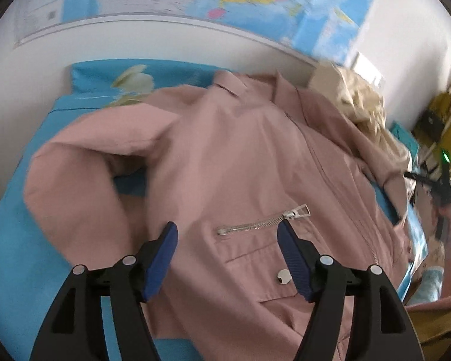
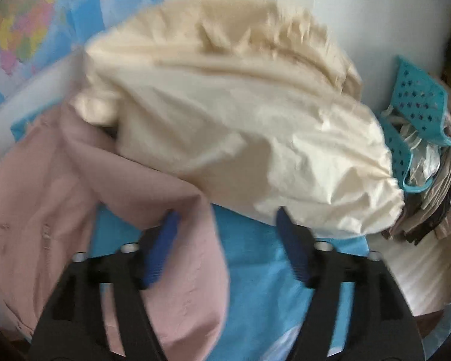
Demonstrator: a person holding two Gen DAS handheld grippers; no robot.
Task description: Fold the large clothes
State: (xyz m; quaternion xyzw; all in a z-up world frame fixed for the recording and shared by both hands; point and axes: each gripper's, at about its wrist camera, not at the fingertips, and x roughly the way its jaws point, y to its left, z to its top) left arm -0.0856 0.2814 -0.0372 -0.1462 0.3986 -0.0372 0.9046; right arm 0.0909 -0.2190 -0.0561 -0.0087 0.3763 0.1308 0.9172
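While both views are read in turn, the lines run thus:

Left wrist view, garment: pink jacket [image 1: 240, 156] lies spread front-up on the blue sheet [image 1: 21, 240], collar toward the wall, hem toward the camera; its long axis runs away from the gripper.
Left wrist view, gripper: left gripper [image 1: 227, 231] hovers over the lower front by the zip pocket [image 1: 261, 219], jaws apart, nothing between the pads.
Left wrist view, sleeve: one sleeve [image 1: 75, 180] lies bent out to the left of the jaws, near this hand.
Right wrist view, garment: the jacket's other edge, a pink fold [image 2: 177, 198], lies left of centre, partly under a cream garment [image 2: 240, 126].
Right wrist view, gripper: right gripper [image 2: 225, 219] stands open over the sheet, its left pad at the pink fold; blur hides whether it touches.
Judgement: the left hand is nearer the jacket body, so the outlying sleeve looks like its next fold.
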